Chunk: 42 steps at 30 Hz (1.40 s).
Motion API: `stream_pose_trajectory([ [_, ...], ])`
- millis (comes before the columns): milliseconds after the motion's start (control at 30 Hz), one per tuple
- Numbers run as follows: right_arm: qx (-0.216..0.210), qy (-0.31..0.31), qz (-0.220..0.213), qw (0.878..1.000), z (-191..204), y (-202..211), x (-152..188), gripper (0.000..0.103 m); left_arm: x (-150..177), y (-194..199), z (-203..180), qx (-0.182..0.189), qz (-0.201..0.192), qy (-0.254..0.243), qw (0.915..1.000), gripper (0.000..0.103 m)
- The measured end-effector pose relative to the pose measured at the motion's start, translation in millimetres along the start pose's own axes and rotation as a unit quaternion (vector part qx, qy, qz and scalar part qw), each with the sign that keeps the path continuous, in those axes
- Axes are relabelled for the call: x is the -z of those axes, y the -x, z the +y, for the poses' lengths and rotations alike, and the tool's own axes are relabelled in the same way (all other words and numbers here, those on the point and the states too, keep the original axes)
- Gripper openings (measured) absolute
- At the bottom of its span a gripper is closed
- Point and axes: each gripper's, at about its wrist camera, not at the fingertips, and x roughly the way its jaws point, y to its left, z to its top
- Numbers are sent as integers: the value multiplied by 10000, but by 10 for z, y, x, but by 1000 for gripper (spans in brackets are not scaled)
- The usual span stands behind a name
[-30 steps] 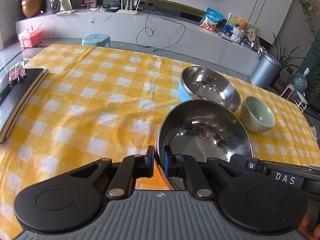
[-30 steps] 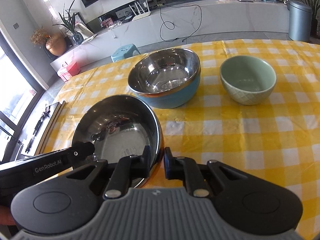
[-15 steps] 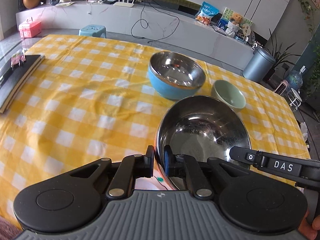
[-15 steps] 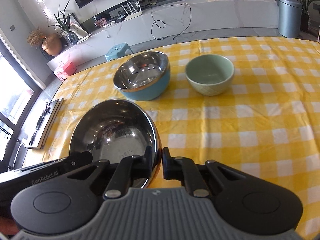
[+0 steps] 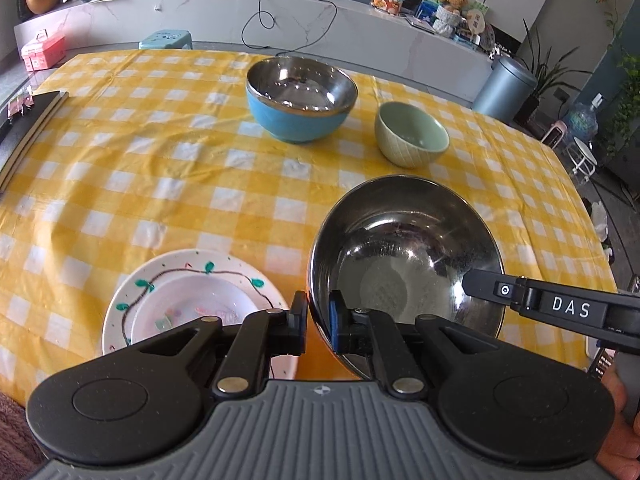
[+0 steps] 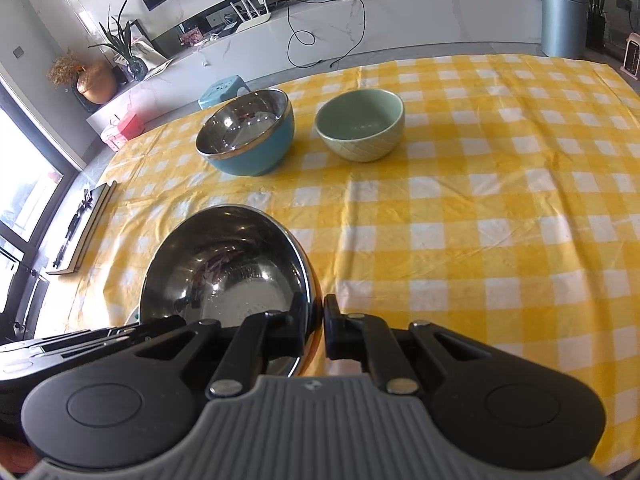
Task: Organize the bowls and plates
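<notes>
Both grippers hold one steel bowl [image 5: 404, 256] by its rim, from opposite sides. Left gripper [image 5: 318, 322] has its jaws nearly closed, one finger outside the wall and one inside; the right gripper [image 6: 316, 326] pinches the other side in the same way. This bowl is tilted, is lifted over the near part of the yellow checked tablecloth [image 5: 160, 168], and looks empty, only reflections inside. Just beside it, on the cloth at the left, lies a white plate [image 5: 180, 300] painted with a green vine, with nothing on it. Farther away stands a blue bowl [image 5: 300, 100] with a second steel bowl [image 6: 244, 120] nested inside it; the nested one holds nothing. Near it, apart from it, stands a pale green bowl [image 5: 412, 134], empty too. A dark flat board [image 5: 28, 120] lies at the far left edge.
</notes>
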Motion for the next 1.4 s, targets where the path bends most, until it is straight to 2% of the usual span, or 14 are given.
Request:
stream_pose_trajectory([
  [367,108,-39,211,9997,-131,-20,102,6,145,-95,-113,62,344,-111,9993,13],
  [1000,284,105,405,9987,-116,-170,104,6,155,-184,-65,122,502,-130,9986,15],
  [1200,255,1,370,9990,-180,-106,61,6,109,-180,-46,385,643,71,9972,16],
  [1400,357,-4,445,9984,-213,-161,56,6,103,-247,-72,432,796,87,9959,17],
])
